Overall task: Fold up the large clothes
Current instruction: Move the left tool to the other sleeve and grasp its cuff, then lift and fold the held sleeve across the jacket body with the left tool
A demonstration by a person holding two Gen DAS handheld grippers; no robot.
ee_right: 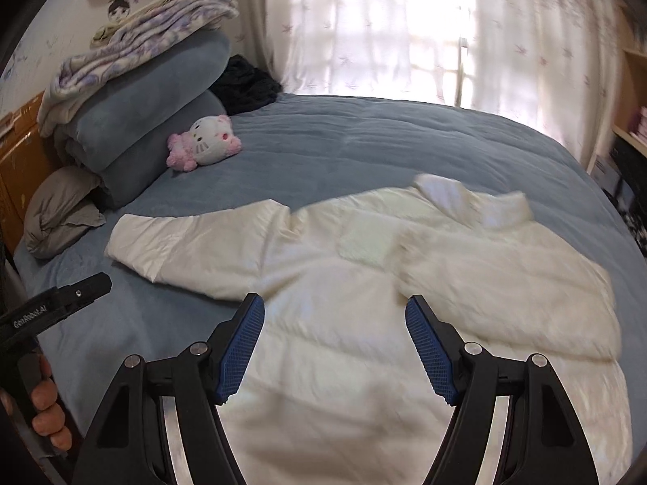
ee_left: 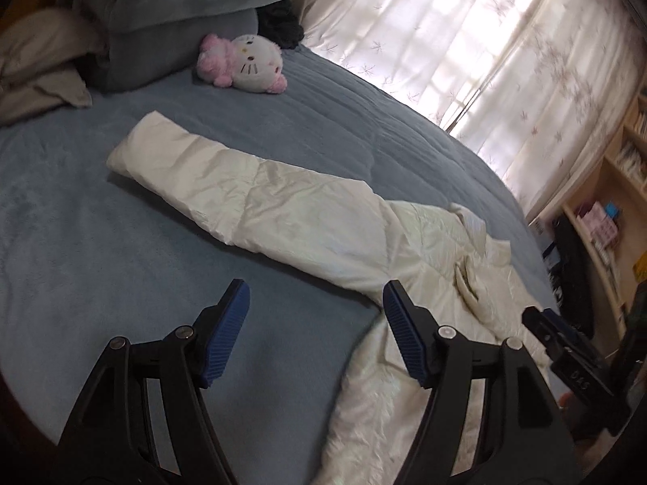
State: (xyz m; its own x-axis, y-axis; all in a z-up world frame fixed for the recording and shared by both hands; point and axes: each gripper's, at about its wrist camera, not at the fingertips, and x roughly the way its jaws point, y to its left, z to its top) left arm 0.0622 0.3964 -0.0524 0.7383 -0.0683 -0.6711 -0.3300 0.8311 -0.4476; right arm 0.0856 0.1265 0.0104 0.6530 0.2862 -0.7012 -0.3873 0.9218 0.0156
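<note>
Jaws of both the left gripper and right gripper stand wide, holding nothing, above a white puffer jacket spread on the blue bed. Light, soft and slippery-looking, it seems best pinched at cuff or hem.

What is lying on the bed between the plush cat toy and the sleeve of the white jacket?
Nothing: only bare blue bed cover lies between the plush cat toy and the sleeve of the white jacket. Both wrist views show it.
</note>
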